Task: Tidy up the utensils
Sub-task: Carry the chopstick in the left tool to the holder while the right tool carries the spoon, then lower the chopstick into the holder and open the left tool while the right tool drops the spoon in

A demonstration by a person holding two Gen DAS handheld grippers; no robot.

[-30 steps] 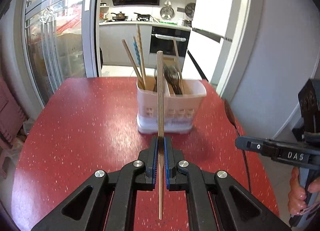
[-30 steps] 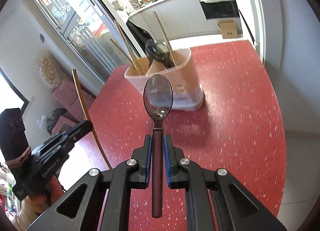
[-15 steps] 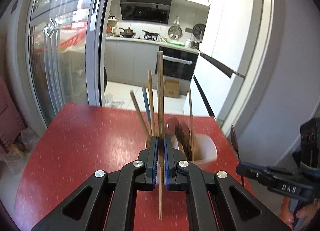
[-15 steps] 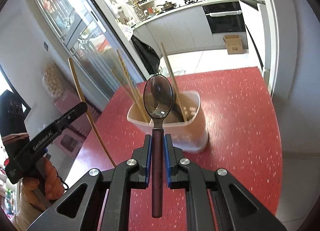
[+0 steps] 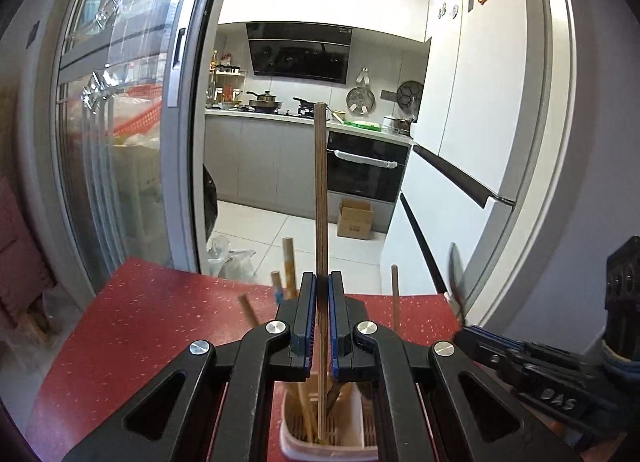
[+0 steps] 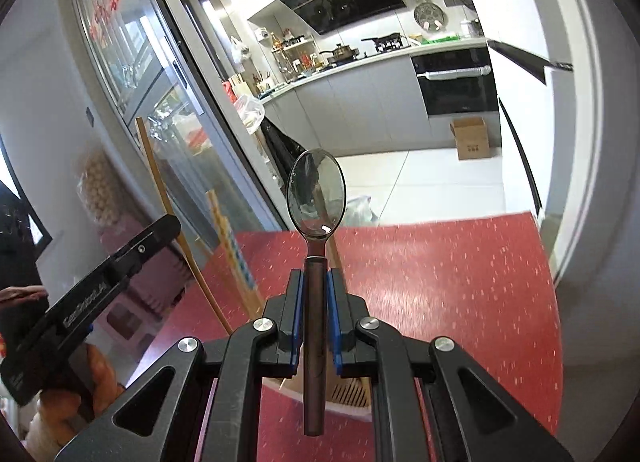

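Both grippers have risen and closed in over the utensil caddy (image 5: 328,440), now right under them. L gripper (image 5: 322,314) pinches a wooden chopstick (image 5: 320,189), long axis upright, lower tip poised over the caddy for dropping in. R gripper (image 6: 316,310) clamps the spoon (image 6: 316,197) by its handle, bowl up.

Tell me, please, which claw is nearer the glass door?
Left. The left claw, holding a chopstick over the holder, is on the door side; the right claw, with its spoon, sits farther off, toward the fridge.
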